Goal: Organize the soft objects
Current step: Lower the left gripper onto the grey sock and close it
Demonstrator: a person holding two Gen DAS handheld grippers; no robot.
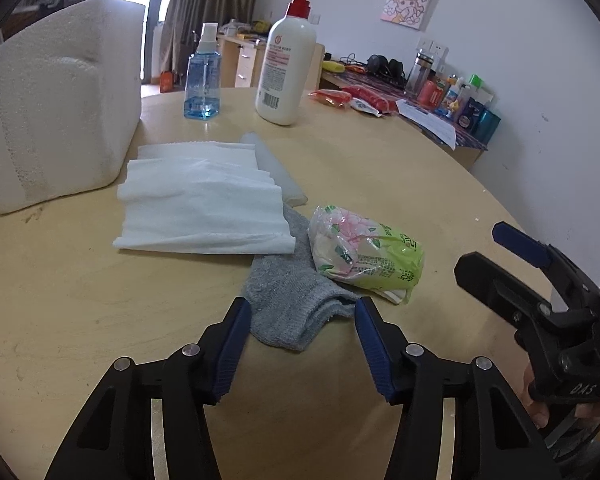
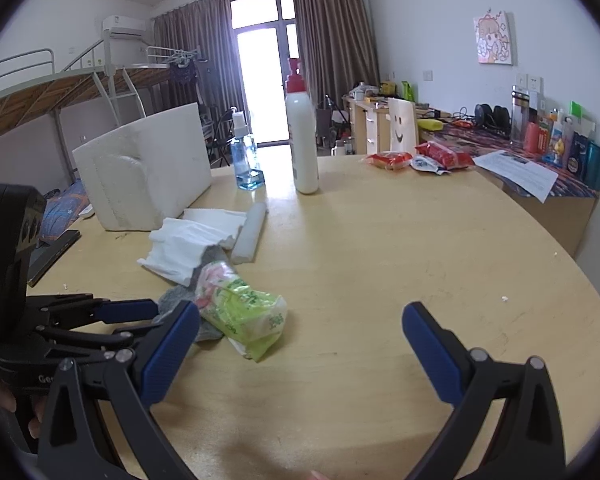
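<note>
A grey sock (image 1: 290, 304) lies on the round wooden table (image 1: 380, 184), partly under a stack of white paper towels (image 1: 204, 204) and a green tissue pack (image 1: 366, 254). My left gripper (image 1: 300, 312) is open, its blue pads on either side of the sock's near end. My right gripper (image 2: 300, 316) is open and empty over bare table, just right of the tissue pack (image 2: 242, 306). The sock (image 2: 172, 300) shows behind its left finger. The left gripper (image 2: 140, 310) also shows there, and the right gripper (image 1: 496, 252) in the left wrist view.
A white foam block (image 1: 56, 112) stands at the left. A blue spray bottle (image 1: 203, 76) and a white lotion bottle (image 1: 286, 60) stand at the back. A white foam roll (image 2: 250, 232) lies by the towels. Red snack packs (image 2: 416, 158) lie far right.
</note>
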